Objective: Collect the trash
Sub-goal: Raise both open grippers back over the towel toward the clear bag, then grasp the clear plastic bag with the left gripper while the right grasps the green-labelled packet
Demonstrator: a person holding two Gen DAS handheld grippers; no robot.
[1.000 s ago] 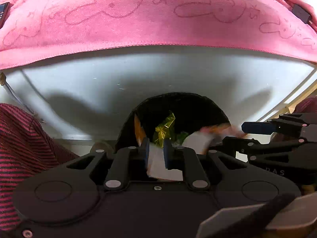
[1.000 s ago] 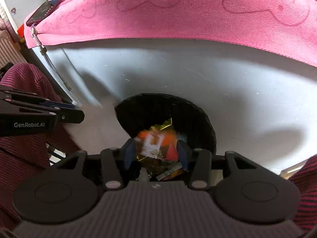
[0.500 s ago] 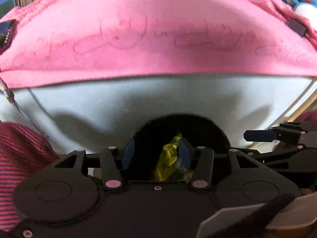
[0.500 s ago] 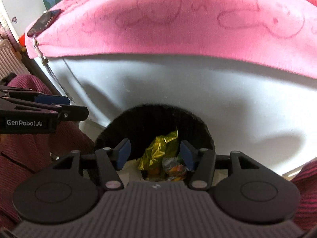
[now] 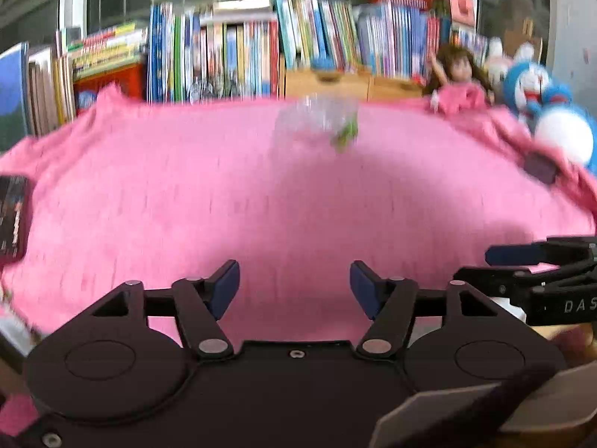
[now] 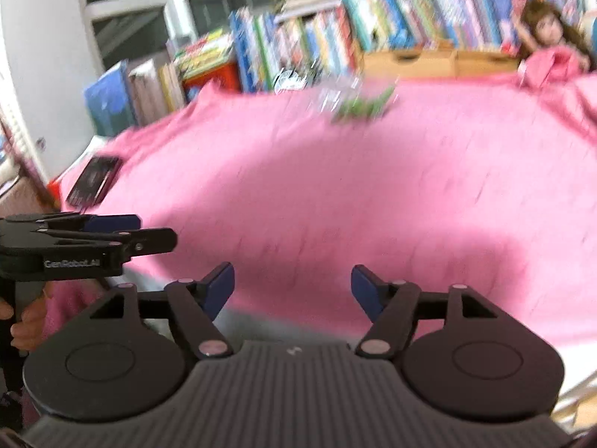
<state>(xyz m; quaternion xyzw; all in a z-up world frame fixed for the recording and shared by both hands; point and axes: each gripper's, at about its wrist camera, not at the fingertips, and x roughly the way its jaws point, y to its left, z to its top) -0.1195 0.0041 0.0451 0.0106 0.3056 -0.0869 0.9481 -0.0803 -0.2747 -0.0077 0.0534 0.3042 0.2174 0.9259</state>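
Observation:
A clear plastic wrapper with green bits (image 5: 321, 125) lies at the far side of the pink cloth (image 5: 261, 201), blurred by motion; in the right wrist view the same wrapper (image 6: 358, 102) sits far ahead. My left gripper (image 5: 294, 285) is open and empty above the near edge of the cloth. My right gripper (image 6: 293, 287) is open and empty too. Each gripper shows in the other's view: the right one (image 5: 537, 265) at the right edge, the left one (image 6: 112, 239) at the left. The bin is out of view.
A dark phone (image 6: 95, 179) lies on the cloth's left edge, also seen as the phone (image 5: 13, 216). Books (image 5: 242, 59) line the back. A doll (image 5: 459, 82) and a blue plush toy (image 5: 548, 112) sit at the far right. A small dark object (image 5: 541, 168) rests near them.
Both grippers have let their trash drop into the black bin, opened wide, and swung up from the bin to face the pink cloth and the bookshelf.

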